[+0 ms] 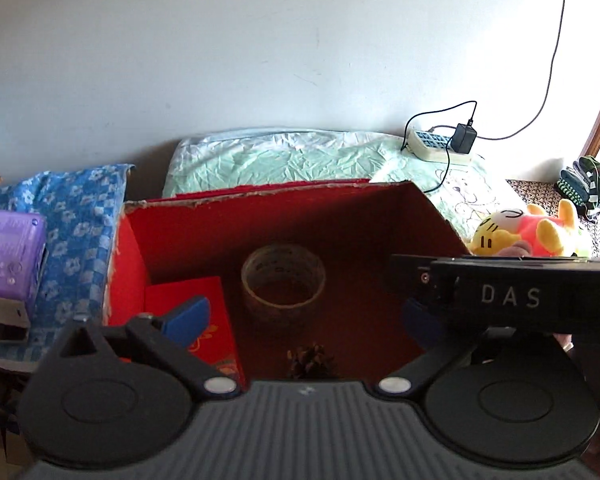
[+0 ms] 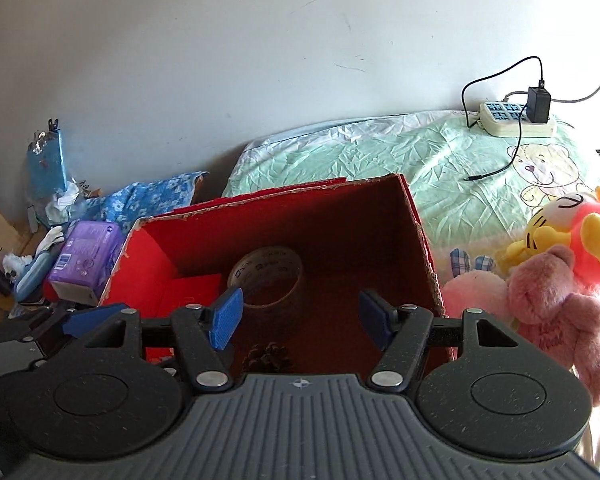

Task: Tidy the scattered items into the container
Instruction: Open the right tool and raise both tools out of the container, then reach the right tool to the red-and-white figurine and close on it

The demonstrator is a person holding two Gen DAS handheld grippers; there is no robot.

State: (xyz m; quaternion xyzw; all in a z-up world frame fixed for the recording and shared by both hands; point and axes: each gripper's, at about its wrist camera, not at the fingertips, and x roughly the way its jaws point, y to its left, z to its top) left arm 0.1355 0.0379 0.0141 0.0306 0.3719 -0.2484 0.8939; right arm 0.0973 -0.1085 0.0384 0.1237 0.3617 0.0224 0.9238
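A red open cardboard box (image 1: 236, 216) (image 2: 416, 236) stands in front of both grippers. Inside lie a roll of clear tape (image 1: 283, 280) (image 2: 266, 276), a red packet (image 1: 204, 320) (image 2: 188, 290) and a pine cone (image 1: 312, 362) (image 2: 269, 357). My left gripper (image 1: 304, 316) is open and empty over the box. My right gripper (image 2: 300, 316) is open and empty over the box; its body crosses the left wrist view (image 1: 508, 296). A yellow and pink plush (image 1: 520, 230) (image 2: 572, 236) and a pink teddy bear (image 2: 556, 312) lie right of the box.
A purple pack (image 1: 10, 256) (image 2: 86, 256) lies on blue flowered cloth (image 1: 80, 216) left of the box. A power strip with a black adapter (image 1: 440, 144) (image 2: 516, 116) sits on the green bedsheet (image 1: 280, 160) (image 2: 380, 152) behind. Clutter lies at the far left (image 2: 48, 168).
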